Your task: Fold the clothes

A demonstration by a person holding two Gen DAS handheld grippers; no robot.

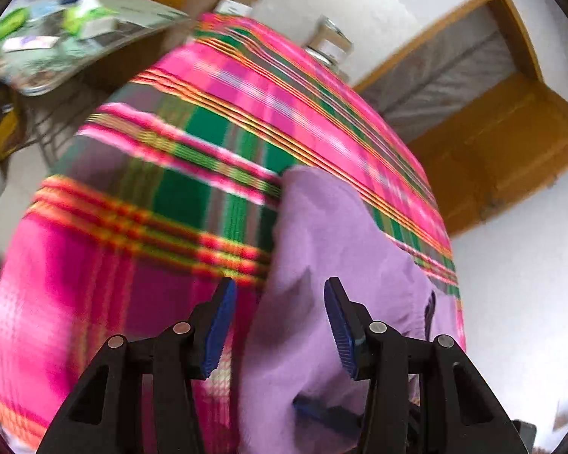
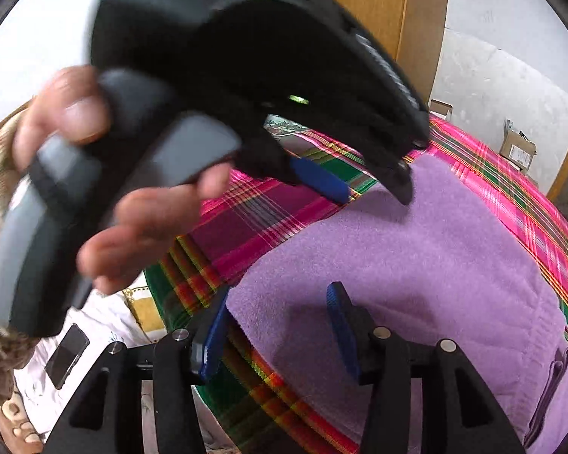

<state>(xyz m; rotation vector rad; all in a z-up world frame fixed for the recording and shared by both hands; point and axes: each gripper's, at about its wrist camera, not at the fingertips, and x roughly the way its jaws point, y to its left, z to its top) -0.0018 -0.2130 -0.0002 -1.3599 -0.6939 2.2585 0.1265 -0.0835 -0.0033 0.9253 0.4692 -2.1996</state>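
Presently, the purple garment [image 2: 416,265] lies flat on a pink-and-green plaid cloth [image 1: 132,196] covering the surface. Both the left gripper [image 1: 280,325] and right gripper [image 2: 278,331] hover over it, jaws apart and empty. A cardboard box [image 2: 517,149] sits far right by the wooden door frame [image 1: 503,143]; its label is unreadable.

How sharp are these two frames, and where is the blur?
Left wrist view: strong motion blur smears the pink and green plaid cloth; the left gripper is crisp. Right wrist view: the purple fleece garment is sharp, the hand blurred.
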